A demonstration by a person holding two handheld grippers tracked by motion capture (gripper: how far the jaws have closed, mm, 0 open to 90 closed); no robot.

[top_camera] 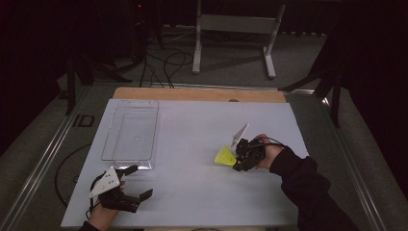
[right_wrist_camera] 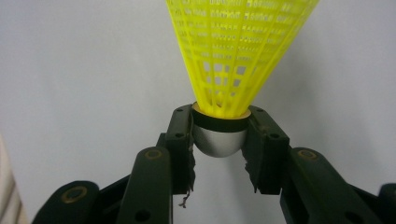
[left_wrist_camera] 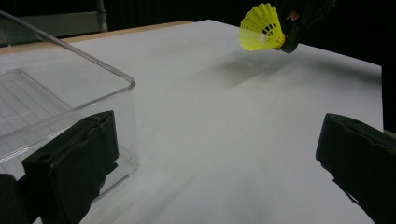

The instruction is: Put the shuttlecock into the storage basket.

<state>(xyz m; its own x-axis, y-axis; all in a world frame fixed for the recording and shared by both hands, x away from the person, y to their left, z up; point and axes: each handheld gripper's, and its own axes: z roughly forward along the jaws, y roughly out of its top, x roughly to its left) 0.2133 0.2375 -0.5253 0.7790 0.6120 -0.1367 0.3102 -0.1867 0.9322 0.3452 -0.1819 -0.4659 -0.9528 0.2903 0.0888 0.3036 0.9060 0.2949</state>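
A yellow plastic shuttlecock (top_camera: 224, 157) with a silver rounded cap is clamped at its cap between the jaws of my right gripper (top_camera: 236, 158), held above the white table at centre right. In the right gripper view the skirt of the shuttlecock (right_wrist_camera: 238, 51) fans upward from my right gripper (right_wrist_camera: 219, 140), whose pads press both sides of the cap. From the left gripper view the shuttlecock (left_wrist_camera: 261, 29) hangs in the air at the far right. My left gripper (top_camera: 139, 183) rests near the table's front left corner, jaws wide apart with nothing between them (left_wrist_camera: 215, 158).
A clear plastic bin (top_camera: 131, 135) stands at the table's left, its near corner (left_wrist_camera: 70, 88) just beside my left gripper's jaw. The white table top (top_camera: 192, 144) stretches between the two hands. Stands and cables occupy the floor beyond the far edge.
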